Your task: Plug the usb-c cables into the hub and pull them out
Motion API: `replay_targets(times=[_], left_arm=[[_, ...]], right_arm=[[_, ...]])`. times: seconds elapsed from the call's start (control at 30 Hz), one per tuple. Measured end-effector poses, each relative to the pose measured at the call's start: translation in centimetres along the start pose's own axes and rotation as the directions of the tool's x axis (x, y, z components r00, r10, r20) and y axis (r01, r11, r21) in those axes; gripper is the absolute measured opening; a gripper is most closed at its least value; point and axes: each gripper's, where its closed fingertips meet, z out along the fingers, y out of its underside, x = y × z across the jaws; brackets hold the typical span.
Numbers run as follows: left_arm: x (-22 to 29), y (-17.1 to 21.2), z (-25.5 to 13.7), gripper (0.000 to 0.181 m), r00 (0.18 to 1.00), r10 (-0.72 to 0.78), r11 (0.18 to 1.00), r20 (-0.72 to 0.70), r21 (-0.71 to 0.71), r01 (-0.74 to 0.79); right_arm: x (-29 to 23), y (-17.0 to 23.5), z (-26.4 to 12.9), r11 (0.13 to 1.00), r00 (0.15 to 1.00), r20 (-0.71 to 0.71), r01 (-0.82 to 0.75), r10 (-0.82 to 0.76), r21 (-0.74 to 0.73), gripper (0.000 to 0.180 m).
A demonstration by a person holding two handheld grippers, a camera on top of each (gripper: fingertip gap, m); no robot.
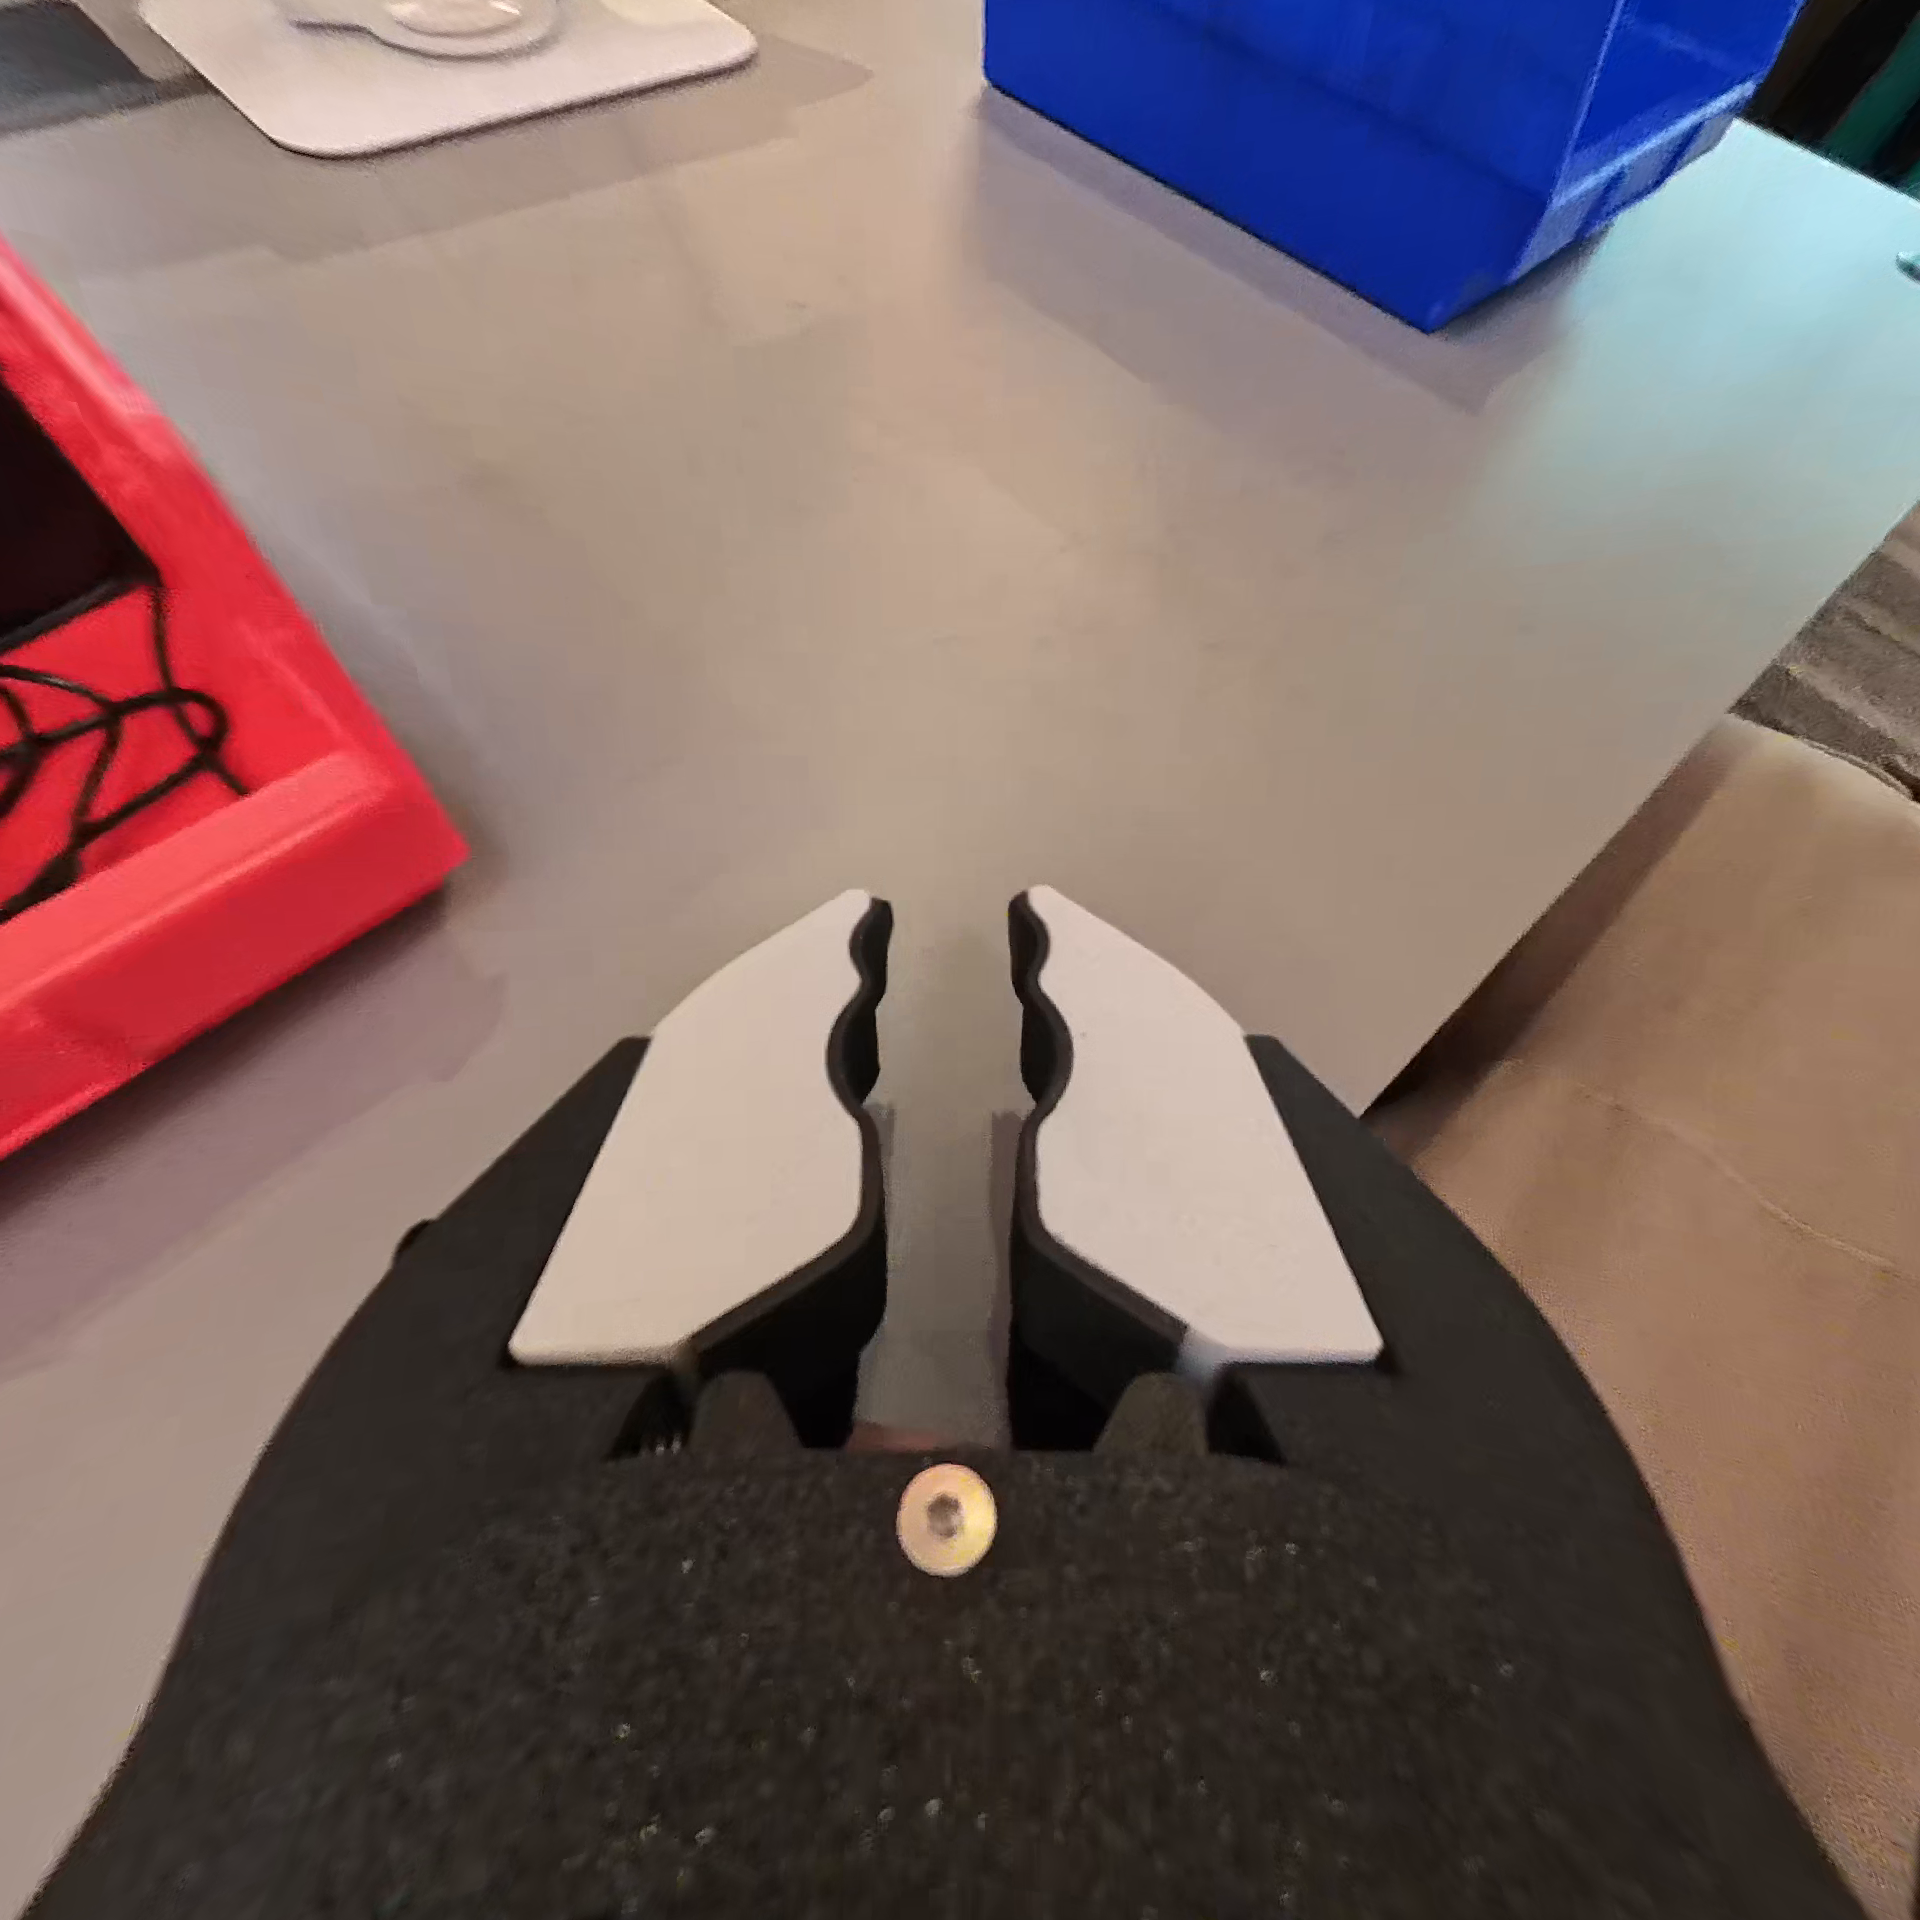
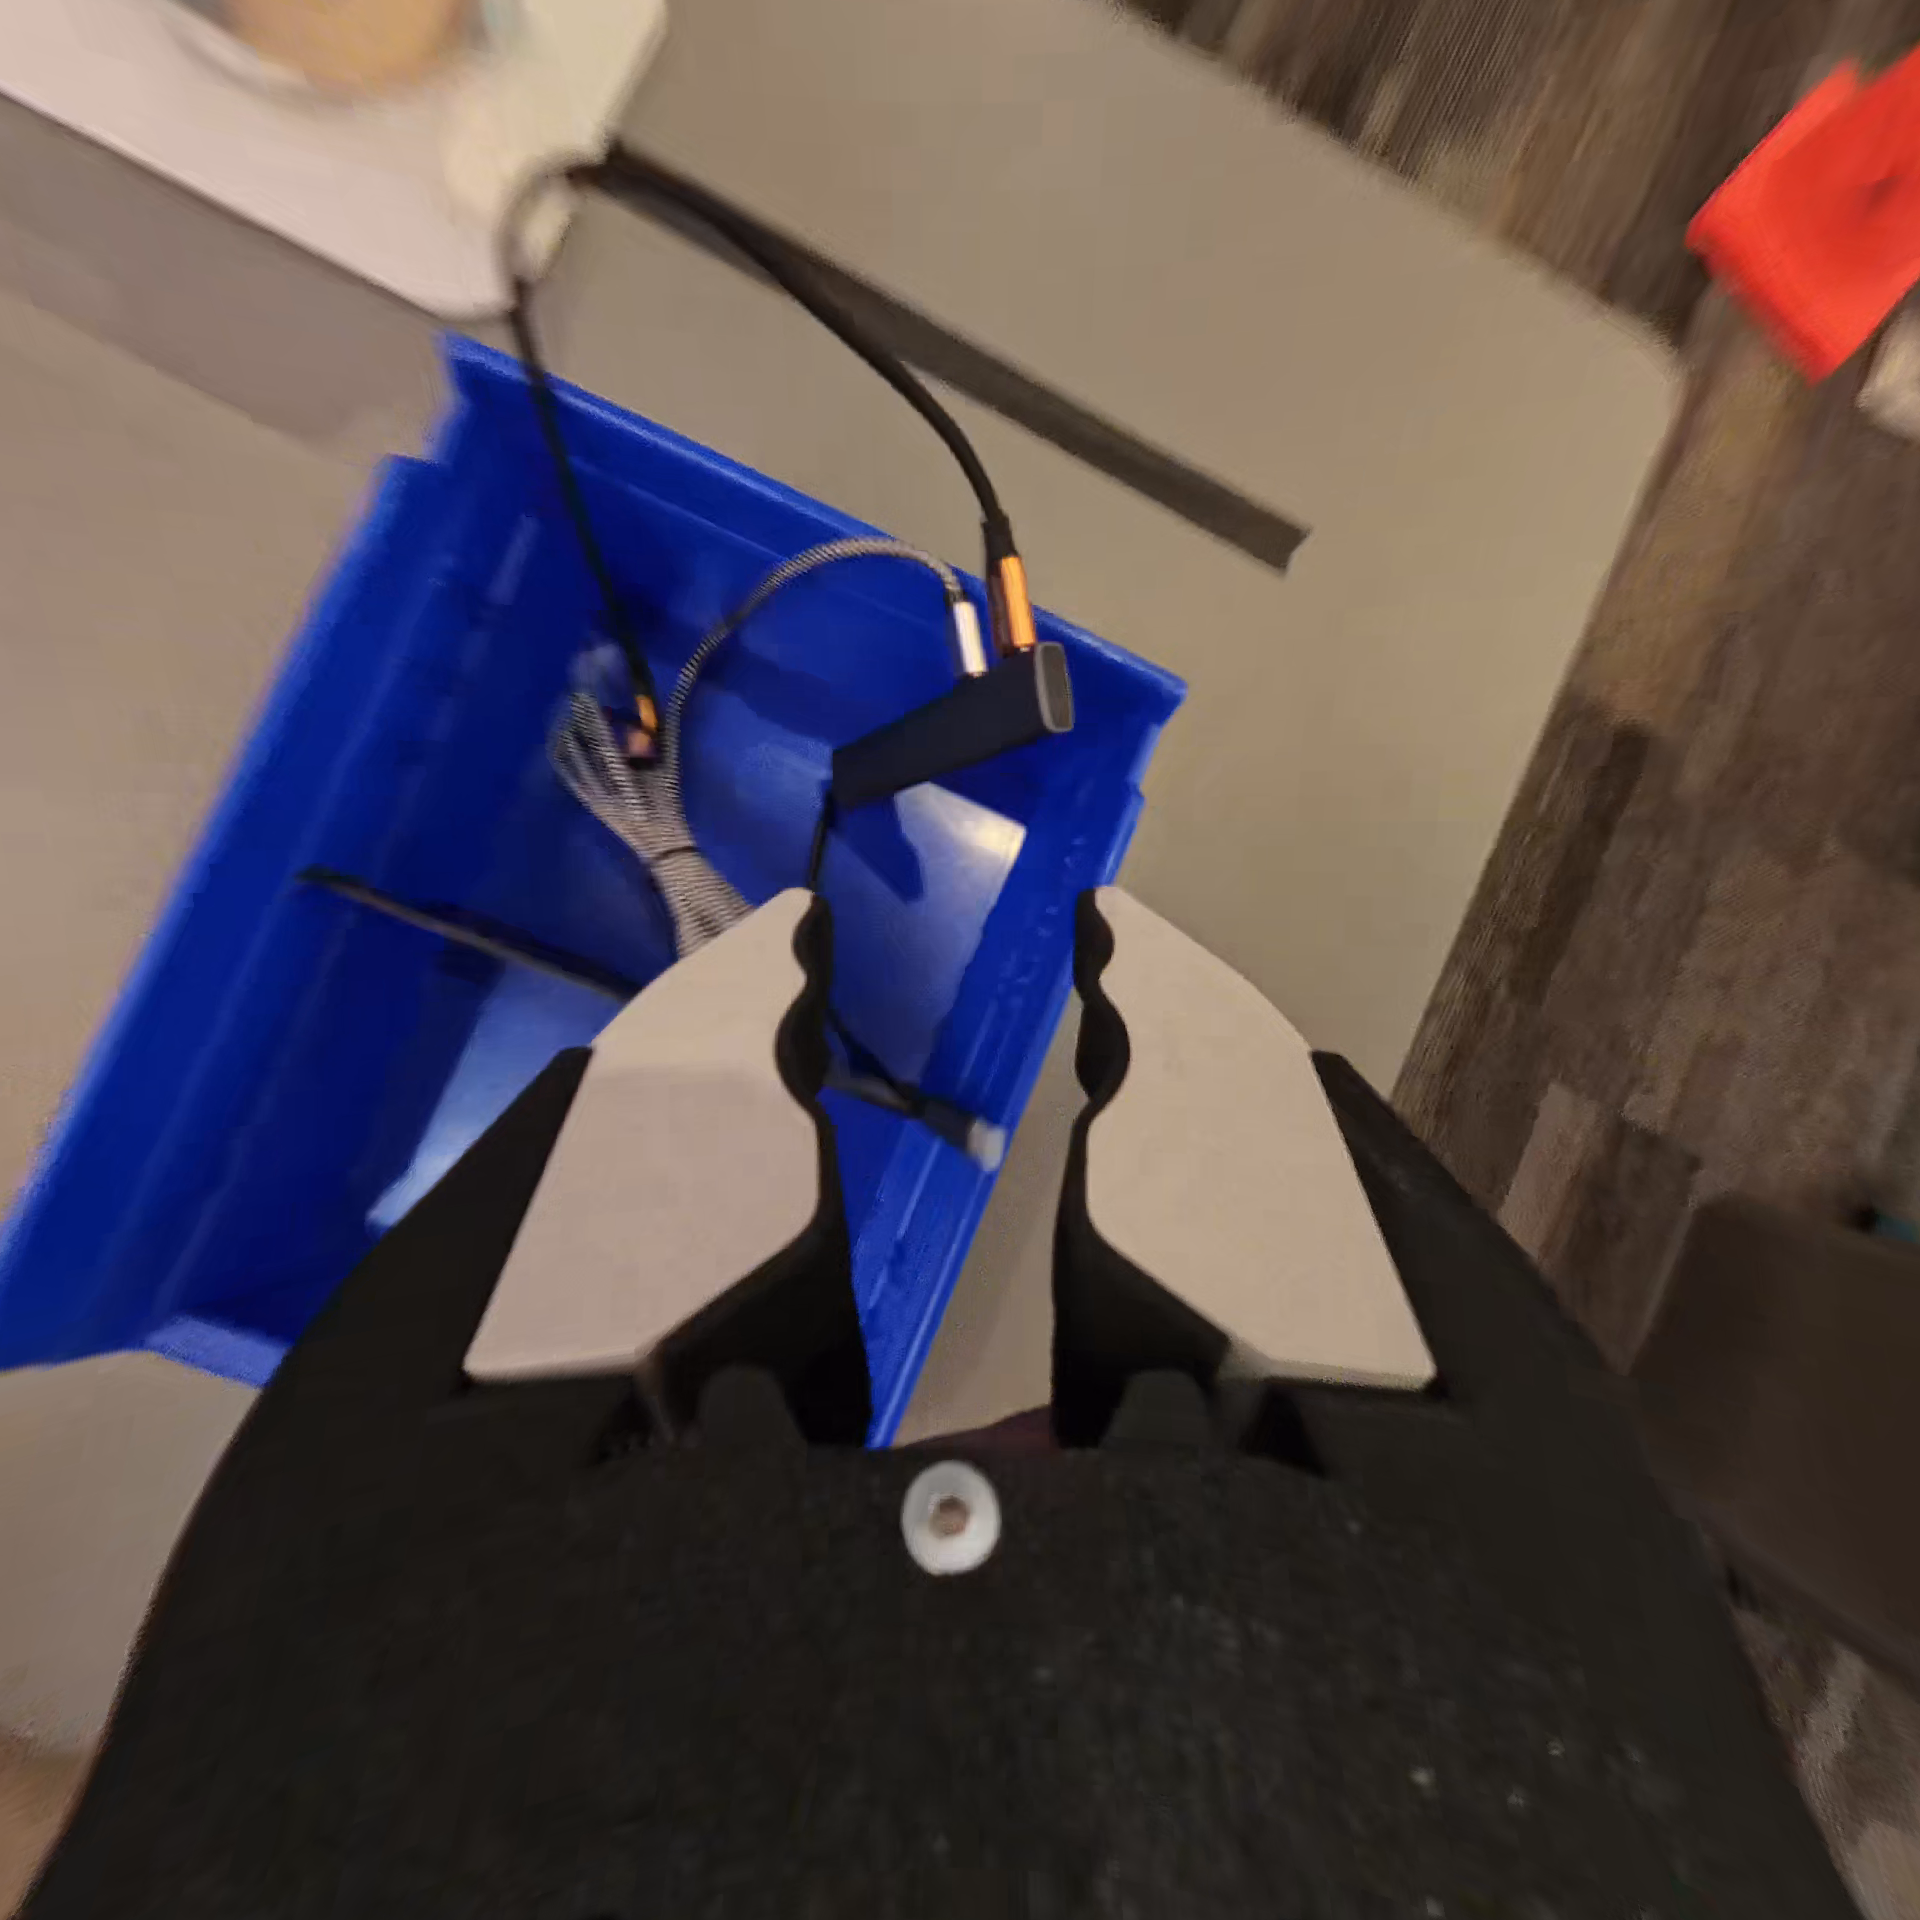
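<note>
Above the blue bin (image 2: 343, 831), the hub (image 2: 951, 727) has two cables (image 2: 873, 384) plugged in, so unplugging remains: your right tongs (image 2: 943, 914) gape wide and empty, your left tongs (image 1: 948, 914) narrowly parted over bare tabletop (image 1: 831, 520).

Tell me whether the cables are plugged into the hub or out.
Plugged in: the orange-collared connector and the silver one both sit seated in the dark hub, above the blue bin.

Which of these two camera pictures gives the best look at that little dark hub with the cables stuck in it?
The right wrist view: the hub sits inside the open blue bin, with two cable plugs at one end. The left wrist view shows only the bin's outer wall, so the hub is hidden there.
</note>
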Motion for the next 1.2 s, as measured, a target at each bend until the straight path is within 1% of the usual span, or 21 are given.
replay_targets(times=[0.07,0.13,0.17,0.2,0.23,0.27,0.33,0.43,0.47,0.6,0.67,0.7,0.77,0.8,0.87,0.93,0.97,1.03,1.07,1.13,1.2], left_arm=[[-0.6,-0.4,-0.5,0.023,1.000,-0.017,0.999,0.002,0.032,0.017],[-0.7,-0.6,-0.6,0.024,0.999,-0.034,0.998,-0.017,0.053,0.035],[-0.6,-0.6,-0.6,0.026,0.999,-0.043,0.997,-0.028,0.059,0.044],[-0.4,-0.5,-0.6,0.029,0.997,-0.060,0.997,-0.048,0.055,0.062],[0.1,-0.3,-0.6,0.030,0.993,-0.076,0.996,-0.087,0.043,0.080],[0.6,-0.2,-0.7,0.031,0.989,-0.088,0.995,-0.119,0.033,0.092],[1.5,-0.4,-1.1,0.033,0.983,-0.084,0.995,-0.161,0.046,0.093],[2.3,-1.5,-1.4,0.039,0.980,-0.036,0.990,-0.197,0.124,0.061],[2.3,-1.7,-1.3,0.039,0.978,-0.041,0.988,-0.206,0.138,0.071],[0.7,-1.9,-1.2,0.033,0.952,-0.183,0.974,-0.245,0.083,0.209],[-1.2,-2.9,-2.2,0.031,0.958,-0.183,0.979,-0.221,0.050,0.199],[-2.6,-4.2,-3.0,0.031,0.970,-0.143,0.987,-0.196,0.049,0.156],[-7.3,-7.2,-4.5,0.031,0.995,-0.085,0.996,-0.051,0.008,0.085],[-10.1,-8.5,-4.8,0.030,0.997,-0.070,0.996,0.026,-0.052,0.071],[-16.5,-11.6,-4.7,0.023,0.980,-0.080,0.983,0.185,-0.149,0.108],[-22.1,-13.6,-2.7,0.020,0.966,-0.075,0.960,0.249,-0.243,0.137],[-24.4,-13.2,-1.3,0.024,0.963,-0.085,0.922,0.256,-0.346,0.174],[-28.7,-11.0,1.4,0.037,0.953,-0.090,0.792,0.289,-0.559,0.244],[-30.3,-9.9,2.7,0.038,0.948,-0.102,0.738,0.301,-0.617,0.275],[-33.1,-8.2,4.8,0.037,0.932,-0.117,0.665,0.344,-0.670,0.331],[-35.4,-6.5,5.7,0.037,0.914,-0.072,0.605,0.399,-0.712,0.358]], right_arm=[[-4.2,0.8,-4.3,0.979,0.999,0.027,0.013,-0.018,0.203,0.042],[-10.5,4.0,-6.5,0.941,0.990,0.138,-0.048,0.001,0.336,0.035],[-14.2,6.9,-6.5,0.941,0.970,0.241,-0.099,0.019,0.322,0.030],[-18.1,10.1,-6.1,0.958,0.932,0.361,-0.124,0.023,0.260,0.031],[-21.4,12.7,-5.7,0.962,0.893,0.446,-0.169,0.058,0.213,0.031],[-24.3,14.4,-5.4,0.951,0.854,0.512,-0.227,0.090,0.211,0.032],[-29.2,16.4,-5.2,0.908,0.781,0.613,-0.334,0.118,0.251,0.032],[-33.7,17.4,-5.1,0.848,0.672,0.722,-0.470,0.166,0.243,0.035],[-34.7,17.6,-5.2,0.852,0.649,0.745,-0.467,0.151,0.235,0.037],[-35.1,17.6,-4.6,0.906,0.692,0.722,-0.313,0.013,0.284,0.038],[-34.5,16.7,-4.9,0.889,0.660,0.751,-0.352,0.016,0.291,0.038],[-34.3,16.4,-5.1,0.876,0.639,0.769,-0.385,0.026,0.290,0.038],[-33.8,16.5,-4.7,0.860,0.630,0.775,-0.424,0.056,0.283,0.036],[-33.4,16.8,-4.1,0.860,0.659,0.749,-0.418,0.065,0.293,0.035],[-33.2,17.4,-3.2,0.879,0.732,0.680,-0.353,0.045,0.322,0.035],[-33.1,17.4,-3.1,0.888,0.784,0.621,-0.282,-0.004,0.363,0.031],[-33.3,17.2,-3.2,0.888,0.792,0.610,-0.266,-0.021,0.376,0.031],[-33.9,17.2,-3.4,0.892,0.780,0.624,-0.259,-0.034,0.371,0.031],[-34.1,17.3,-3.5,0.891,0.776,0.630,-0.262,-0.033,0.370,0.031],[-34.6,17.6,-3.6,0.894,0.769,0.638,-0.253,-0.045,0.368,0.031],[-34.8,18.2,-3.4,0.909,0.778,0.625,-0.216,-0.061,0.357,0.028]])
